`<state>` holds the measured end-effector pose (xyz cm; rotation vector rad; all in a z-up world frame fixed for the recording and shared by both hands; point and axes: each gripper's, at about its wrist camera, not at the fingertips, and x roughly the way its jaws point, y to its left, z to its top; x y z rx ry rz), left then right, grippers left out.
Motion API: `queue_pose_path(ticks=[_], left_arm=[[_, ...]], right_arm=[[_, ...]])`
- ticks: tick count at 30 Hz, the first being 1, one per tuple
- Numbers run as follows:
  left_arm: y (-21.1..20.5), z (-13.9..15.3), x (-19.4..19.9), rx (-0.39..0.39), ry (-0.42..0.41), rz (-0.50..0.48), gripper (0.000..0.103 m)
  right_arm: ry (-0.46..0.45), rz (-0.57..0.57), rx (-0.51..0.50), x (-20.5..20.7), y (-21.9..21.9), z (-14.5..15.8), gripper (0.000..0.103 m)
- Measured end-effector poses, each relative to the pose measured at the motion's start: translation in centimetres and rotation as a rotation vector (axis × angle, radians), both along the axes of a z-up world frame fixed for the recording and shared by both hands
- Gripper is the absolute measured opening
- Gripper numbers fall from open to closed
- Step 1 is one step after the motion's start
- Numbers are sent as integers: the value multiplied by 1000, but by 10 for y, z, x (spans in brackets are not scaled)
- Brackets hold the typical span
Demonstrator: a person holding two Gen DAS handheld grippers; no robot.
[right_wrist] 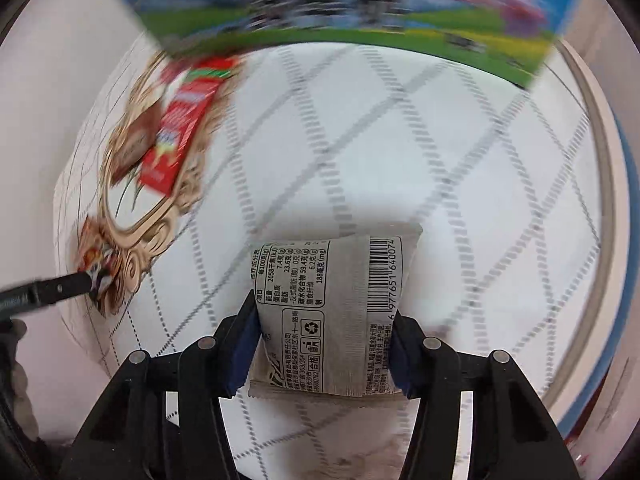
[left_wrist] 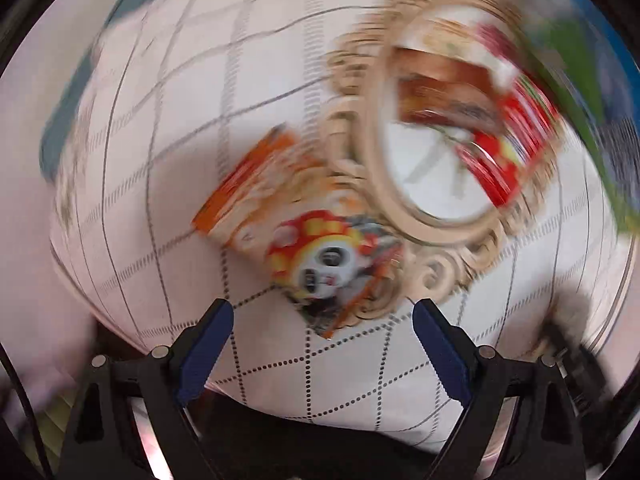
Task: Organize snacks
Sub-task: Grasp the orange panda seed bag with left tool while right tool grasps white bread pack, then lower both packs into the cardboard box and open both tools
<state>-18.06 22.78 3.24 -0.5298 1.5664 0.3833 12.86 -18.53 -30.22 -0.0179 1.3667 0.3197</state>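
Round table (right_wrist: 360, 140) under a white cloth with a dotted diamond grid, filling both views below the jaws.

Big blue-and-green box (right_wrist: 352, 16) next, way out ahead of the right jaws at the far side of the table. Meadow and sky artwork, print too blurry to read. Same box as a green-blue smear in the left view (left_wrist: 576, 80), far up and to the right of the left jaws.

Then the ornate oval tray (left_wrist: 376, 148), cream-gold scrollwork rim, white inside, sitting ahead and slightly right of the left jaws. Well off to the left of the right jaws in the other view (right_wrist: 120, 184). Inside it: a red snack pack (left_wrist: 512, 136) and a brownish pack (left_wrist: 444, 92) next to it, both toward the far end. Lettering on them smeared, not readable.

Orange packet (left_wrist: 256, 184) flat on the cloth, just left of the tray rim. Panda-face packet (left_wrist: 332, 264) right ahead of the left gripper (left_wrist: 322, 316), overlapping the tray's near rim. Left jaws spread wide, nothing between them, packet just beyond the tips.

Smallest: grey snack pouch (right_wrist: 328, 312) clamped in the right gripper (right_wrist: 324, 336), jaws clenched on both sides of it, back side up. Nutrition table printed on it, 2058 on the energy line, recycling mark, barcode starting 6 977651 640074. Rest of the small print too fine to make out.
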Motion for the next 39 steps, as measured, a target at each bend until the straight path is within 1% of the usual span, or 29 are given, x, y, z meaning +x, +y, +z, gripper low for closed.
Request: queue_pose_path(ticks=[1,3,7,10,12,13,14,15,16,17,18,20,22,23,24,27,31,34,37,39], left_arm=[[10,-3,-3,-28,-7,52,92],[20,-8,-4,-51,-3,92,92],[38,-22,3,-138,-7,187,92],[47,-33,12,-167,-3,248,92],[47,-38,21,-151,-18,245,86],[45,-40,27,-130,-14,223,82],[39,-41,32,-108,-16,187,76],[31,-41,38,-86,-22,144,72],[19,-40,44,-51,-34,75,71],[9,-38,50,-25,-42,22,70],[-4,-37,55,2,-53,-50,70],[-30,-35,61,49,-62,-178,70],[-55,-33,62,75,-72,-299,71],[-67,-34,61,91,-70,-353,71],[-75,-34,62,100,-69,-382,71],[-95,-38,56,92,-52,-436,72],[-99,-45,51,52,-16,-465,73],[-92,-49,45,45,-10,-483,73],[-77,-48,24,47,-14,-470,73],[-70,-43,7,62,-20,-454,63]], right_arm=[[-13,18,-16,-3,10,-3,58],[-20,26,-20,-6,23,-5,58],[-9,19,-3,-9,39,-8,58],[4,12,2,-10,46,-9,58],[11,14,1,-13,50,-11,58],[13,12,-1,-15,50,-12,58],[15,11,-3,-17,51,-12,58],[16,11,-5,-19,51,-12,58],[17,9,-6,-21,52,-12,58],[18,7,-6,-23,52,-13,58],[20,4,-6,-24,52,-12,58],[28,-11,-4,-30,42,-9,58],[41,-34,7,-34,34,-8,58],[44,-43,9,-34,29,-6,58],[48,-55,15,-35,27,-6,58],[74,-84,42,-33,11,-5,58],[98,-111,54,-30,6,-6,59],[103,-102,39,-25,21,-11,64],[106,-97,17,-22,32,-18,65],[101,-94,5,-21,35,-22,65]])
